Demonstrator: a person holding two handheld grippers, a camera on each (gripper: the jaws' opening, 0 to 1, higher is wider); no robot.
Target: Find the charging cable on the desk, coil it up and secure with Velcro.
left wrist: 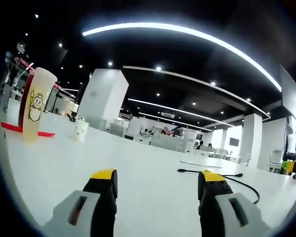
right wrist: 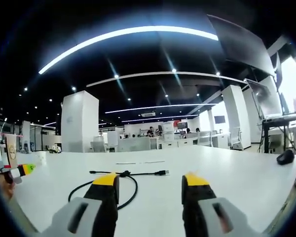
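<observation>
Both the left gripper and the right gripper are held with jaws spread wide and nothing between them. The charging cable is laid loosely on the white desk, at 11 o'clock from the right gripper and 2 o'clock from the left. It is judged light, limp and springy; a hold near one plug end is advised.

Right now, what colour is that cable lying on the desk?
The charging cable is black, lying uncoiled on the white desk; clearest in the right gripper view.
</observation>
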